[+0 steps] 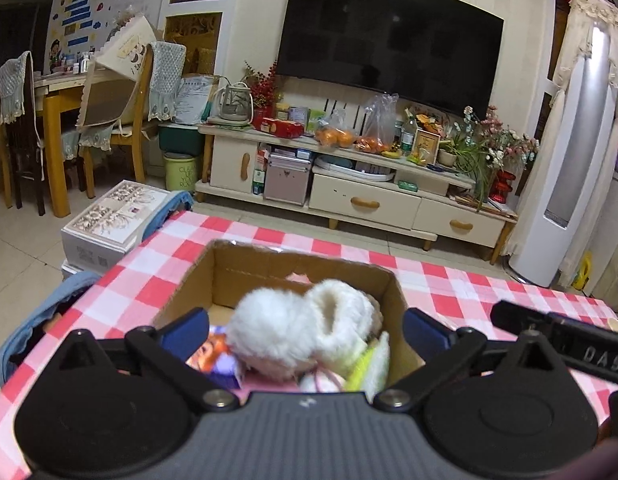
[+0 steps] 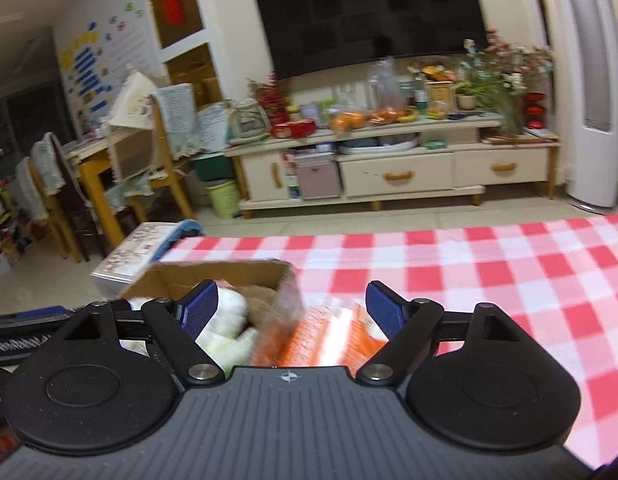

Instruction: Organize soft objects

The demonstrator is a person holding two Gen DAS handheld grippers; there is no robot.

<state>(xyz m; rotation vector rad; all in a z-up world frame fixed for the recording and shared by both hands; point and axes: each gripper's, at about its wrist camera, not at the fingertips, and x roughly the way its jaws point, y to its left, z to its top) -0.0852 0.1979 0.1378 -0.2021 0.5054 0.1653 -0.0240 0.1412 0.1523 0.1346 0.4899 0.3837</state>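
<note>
Jaws: your left gripper (image 1: 305, 332) and right gripper (image 2: 292, 306) both gape, grasping nothing | Place: fluffy white toy (image 1: 297, 328) heaped in the cardboard box (image 1: 393, 292) near the table's (image 2: 509, 280) left edge | Risk: it sits high — a nudge could topple it out.

Cardboard box (image 1: 229, 276): matt brown corrugated paper. Plush toy (image 1: 277, 328): white fluffy fabric. Bench cloth (image 1: 449, 284): smooth red/white check. Claw pads (image 2: 201, 308): blue ribbed plastic w/ matt black arms.
</note>
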